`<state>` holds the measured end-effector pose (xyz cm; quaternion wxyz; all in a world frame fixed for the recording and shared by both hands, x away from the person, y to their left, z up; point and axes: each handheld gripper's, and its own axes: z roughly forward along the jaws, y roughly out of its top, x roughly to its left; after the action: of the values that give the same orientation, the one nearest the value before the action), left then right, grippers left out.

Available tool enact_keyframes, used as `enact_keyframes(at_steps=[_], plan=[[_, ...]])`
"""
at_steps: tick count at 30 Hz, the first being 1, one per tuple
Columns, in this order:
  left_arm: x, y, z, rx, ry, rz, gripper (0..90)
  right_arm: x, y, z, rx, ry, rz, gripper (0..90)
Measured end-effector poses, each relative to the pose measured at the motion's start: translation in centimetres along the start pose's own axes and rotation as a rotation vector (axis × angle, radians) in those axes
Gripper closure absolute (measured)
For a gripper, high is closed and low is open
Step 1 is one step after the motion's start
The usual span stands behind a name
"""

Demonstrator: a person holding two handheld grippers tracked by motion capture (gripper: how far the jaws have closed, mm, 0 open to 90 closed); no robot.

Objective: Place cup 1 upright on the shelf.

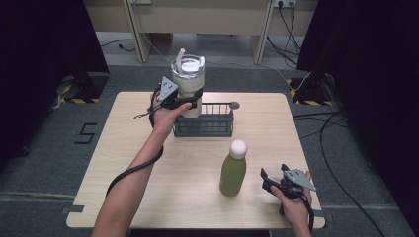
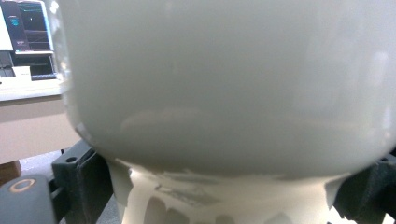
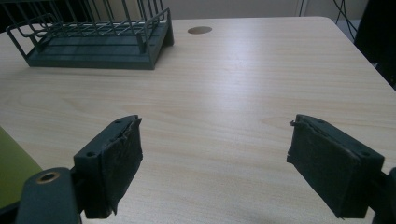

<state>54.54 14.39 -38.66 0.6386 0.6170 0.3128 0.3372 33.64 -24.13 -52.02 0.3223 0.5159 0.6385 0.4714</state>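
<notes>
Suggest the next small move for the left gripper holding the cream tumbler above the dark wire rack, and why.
Probably lower it straight down. The left gripper is clamped on the cream lidded tumbler with a straw, which appears held over the left end of the dark wire rack, not yet set inside. The right gripper waits open beside the green bottle with a white cap.

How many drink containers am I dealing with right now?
2. The cream tumbler is clamped in the left gripper, held over the left end of the wire rack. The green bottle stands on the table, just left of the open right gripper.
</notes>
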Motion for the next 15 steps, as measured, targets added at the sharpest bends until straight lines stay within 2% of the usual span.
enact_keyframes(at_steps=[15], plan=[[0.63,-0.43,0.62,0.019,0.022,-0.004,8.7,-0.01,0.01,0.0,0.002,0.001,-0.001,17.1]])
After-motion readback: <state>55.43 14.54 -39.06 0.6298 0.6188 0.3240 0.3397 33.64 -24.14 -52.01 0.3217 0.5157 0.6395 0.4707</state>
